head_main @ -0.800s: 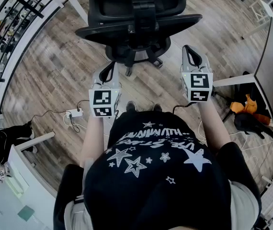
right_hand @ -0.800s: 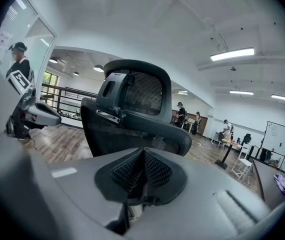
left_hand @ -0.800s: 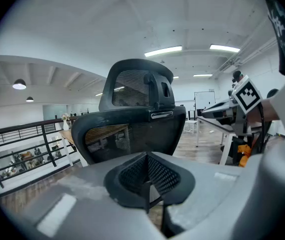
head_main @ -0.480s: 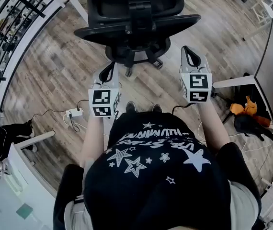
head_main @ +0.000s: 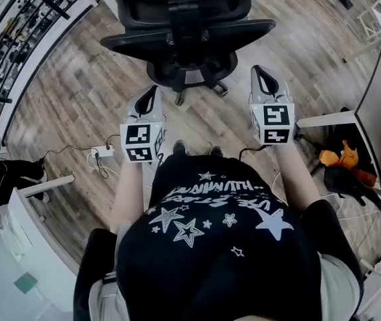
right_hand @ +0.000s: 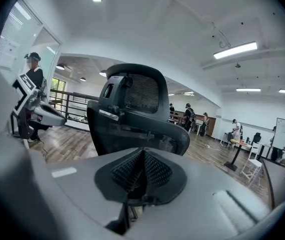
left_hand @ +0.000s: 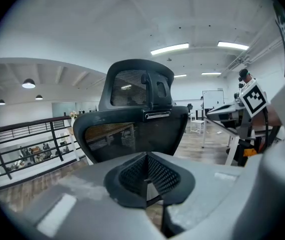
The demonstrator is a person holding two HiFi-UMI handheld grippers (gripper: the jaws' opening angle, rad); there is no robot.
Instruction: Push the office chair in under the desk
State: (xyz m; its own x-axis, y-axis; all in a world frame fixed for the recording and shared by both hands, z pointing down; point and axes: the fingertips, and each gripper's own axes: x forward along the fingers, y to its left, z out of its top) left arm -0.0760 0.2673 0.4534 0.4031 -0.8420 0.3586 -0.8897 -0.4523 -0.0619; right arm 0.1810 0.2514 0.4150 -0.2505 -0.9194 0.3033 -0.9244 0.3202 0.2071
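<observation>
The office chair stands at top centre of the head view, backrest facing the left gripper and right gripper, both fully closed, empty and near it without touching.

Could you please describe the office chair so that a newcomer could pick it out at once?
On the wood-plank floor, look just beyond the left gripper and the right gripper. The office chair stands there, its back towards the person. What sets it apart: it is all black, with a mesh backrest, a headrest and a castor base.
</observation>
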